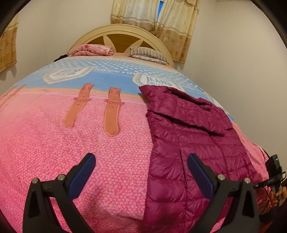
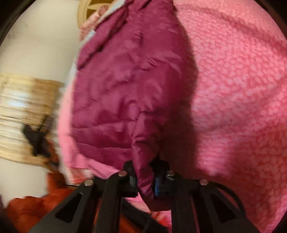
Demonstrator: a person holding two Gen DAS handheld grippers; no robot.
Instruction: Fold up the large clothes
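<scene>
Left wrist view takes in a bed covered by a pink fleece blanket with a speckled pattern, printed orange belt straps and a blue dotted band nearer the head. Behind it stands a cream arched headboard with wooden inserts, against a plain pale wall, with beige patterned curtains above and to the right. A folded pink floral quilt and a striped pillow lie at the head of the bed. A magenta quilted puffer jacket lies flat on the right side of the bed, its long axis running along the bed's length, the folded upper end toward the headboard and the hem at the near edge. The left gripper hovers over the blanket just left of the jacket, its blue-padded fingers spread wide with nothing between them. Right wrist view is blurred; there the right gripper has its fingers clamped on a puckered fold of the jacket at its near edge, the rest of the garment stretching away toward the headboard over the pink blanket.
</scene>
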